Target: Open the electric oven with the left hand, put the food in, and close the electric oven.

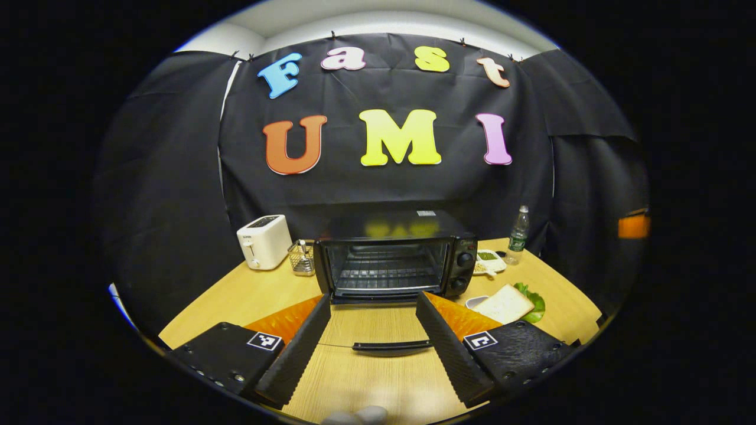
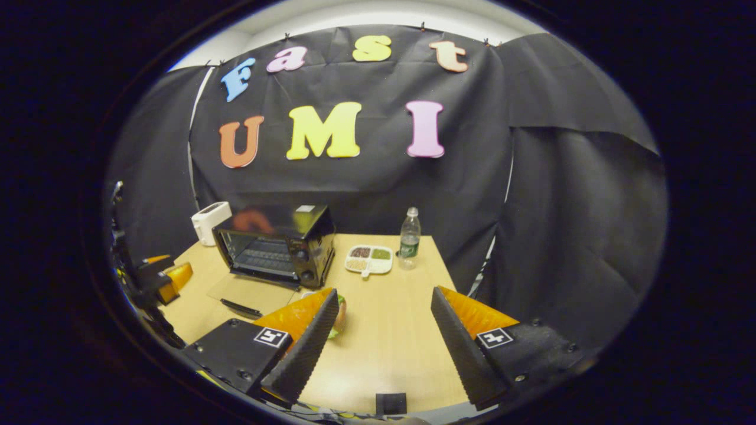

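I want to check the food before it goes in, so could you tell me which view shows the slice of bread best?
The left gripper view: the slice of bread lies in plain sight on its lettuce, right of the oven. In the right gripper view, that gripper's finger hides most of it.

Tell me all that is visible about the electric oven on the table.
The electric oven is a small black box with a glossy top, standing upright on the wooden table near the back wall. Its glass door is folded fully down, lying flat, with a dark bar handle at the front edge. Inside are wire racks; nothing rests on them. Two knobs sit on its right panel. Neither gripper touches it.
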Available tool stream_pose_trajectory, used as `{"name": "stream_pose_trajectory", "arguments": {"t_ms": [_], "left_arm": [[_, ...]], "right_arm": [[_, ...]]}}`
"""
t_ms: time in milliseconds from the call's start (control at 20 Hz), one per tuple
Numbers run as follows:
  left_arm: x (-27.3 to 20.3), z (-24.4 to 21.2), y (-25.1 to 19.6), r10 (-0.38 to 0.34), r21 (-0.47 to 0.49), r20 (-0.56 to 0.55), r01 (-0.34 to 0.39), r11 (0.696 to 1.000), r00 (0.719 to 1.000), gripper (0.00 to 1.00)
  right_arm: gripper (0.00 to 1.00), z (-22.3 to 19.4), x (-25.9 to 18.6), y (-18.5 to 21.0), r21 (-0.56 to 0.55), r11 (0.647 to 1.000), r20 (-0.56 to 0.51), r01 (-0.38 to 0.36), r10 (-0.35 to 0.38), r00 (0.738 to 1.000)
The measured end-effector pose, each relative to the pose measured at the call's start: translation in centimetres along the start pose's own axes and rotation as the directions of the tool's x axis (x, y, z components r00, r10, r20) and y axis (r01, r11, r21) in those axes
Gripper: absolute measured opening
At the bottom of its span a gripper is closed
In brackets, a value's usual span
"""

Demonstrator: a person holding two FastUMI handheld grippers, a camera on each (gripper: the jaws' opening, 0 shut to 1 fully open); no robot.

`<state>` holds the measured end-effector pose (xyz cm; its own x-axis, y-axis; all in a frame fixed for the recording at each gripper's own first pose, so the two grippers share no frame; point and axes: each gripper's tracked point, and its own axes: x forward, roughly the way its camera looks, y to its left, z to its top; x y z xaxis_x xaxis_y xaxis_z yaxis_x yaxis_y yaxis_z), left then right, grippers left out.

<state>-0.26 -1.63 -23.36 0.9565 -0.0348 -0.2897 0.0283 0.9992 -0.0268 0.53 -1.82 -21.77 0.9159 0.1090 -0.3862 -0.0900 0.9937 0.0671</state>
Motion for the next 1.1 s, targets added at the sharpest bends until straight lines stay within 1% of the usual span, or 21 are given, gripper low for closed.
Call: {"name": "stream_pose_trajectory", "arguments": {"t_ms": [50, 200, 350, 500, 650, 850, 1000, 1100], "left_arm": [[-0.7, 1.3, 0.2, 0.008, -0.005, 0.021, -0.008, 1.000, 1.000, 0.96], [-2.6, 4.5, 0.0, 0.010, -0.021, 0.073, -0.009, 1.000, 0.997, 0.96], [-4.8, 7.2, 0.3, 0.016, 0.009, 0.117, -0.017, 1.000, 0.993, 0.96], [-6.3, 9.4, 0.2, 0.015, 0.036, 0.150, -0.021, 0.999, 0.989, 0.96], [-7.1, 11.3, 0.1, 0.019, 0.045, 0.174, -0.028, 0.999, 0.985, 0.96], [-7.4, 12.8, 0.0, 0.043, 0.025, 0.186, -0.048, 0.999, 0.982, 0.96], [-7.2, 13.3, 0.6, 0.075, 0.032, 0.189, -0.082, 0.996, 0.979, 0.96], [-6.8, 13.4, 0.7, 0.095, 0.036, 0.184, -0.103, 0.994, 0.978, 0.96]], "right_arm": [[1.00, -1.0, 1.1, 0.4, 0.016, 1.000, -0.019, -0.025, 0.026, 0.999], [1.00, -4.1, 4.1, 1.7, 0.030, 0.996, -0.085, -0.084, 0.086, 0.993], [1.00, -7.0, 6.8, 3.2, 0.062, 0.987, -0.151, -0.147, 0.155, 0.976], [0.97, -9.7, 9.3, 5.1, 0.132, 0.970, -0.224, -0.206, 0.231, 0.947], [0.97, -11.2, 11.6, 6.1, 0.192, 0.953, -0.265, -0.235, 0.281, 0.922], [0.97, -11.6, 15.1, 7.4, 0.244, 0.928, -0.305, -0.280, 0.348, 0.887], [0.97, -11.7, 17.3, 8.4, 0.268, 0.910, -0.338, -0.316, 0.396, 0.854], [0.96, -11.8, 18.4, 9.3, 0.299, 0.891, -0.360, -0.343, 0.438, 0.824]]}}
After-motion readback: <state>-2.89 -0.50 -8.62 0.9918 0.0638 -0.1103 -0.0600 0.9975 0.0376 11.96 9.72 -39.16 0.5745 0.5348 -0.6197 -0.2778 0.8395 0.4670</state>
